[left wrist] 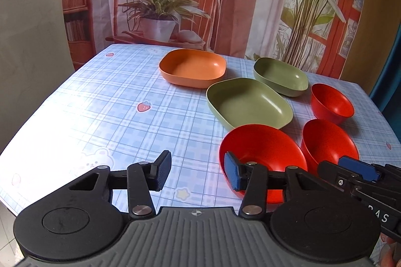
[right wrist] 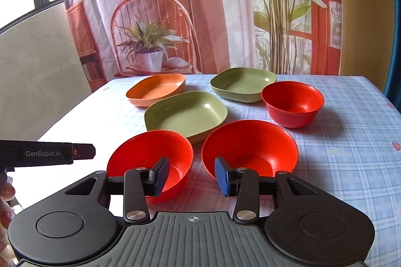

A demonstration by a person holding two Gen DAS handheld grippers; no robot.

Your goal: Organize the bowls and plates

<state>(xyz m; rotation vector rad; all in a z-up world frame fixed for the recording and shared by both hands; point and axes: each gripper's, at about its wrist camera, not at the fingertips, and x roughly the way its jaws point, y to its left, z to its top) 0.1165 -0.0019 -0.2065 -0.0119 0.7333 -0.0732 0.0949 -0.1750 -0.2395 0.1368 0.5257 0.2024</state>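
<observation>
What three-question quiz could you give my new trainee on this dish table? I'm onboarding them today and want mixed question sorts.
1. How many red bowls stand on the table?
2. True or false: the orange plate is stacked inside a green plate.
3. Multiple choice: the left hand-held gripper and the right hand-held gripper are A) both open and holding nothing, B) both shut on bowls, C) one open, one shut.

Key
1. Three: the near-left red bowl, the near-right red bowl and the far red bowl.
2. False: it sits alone, apart from the near green plate and the far green plate.
3. A.
</observation>
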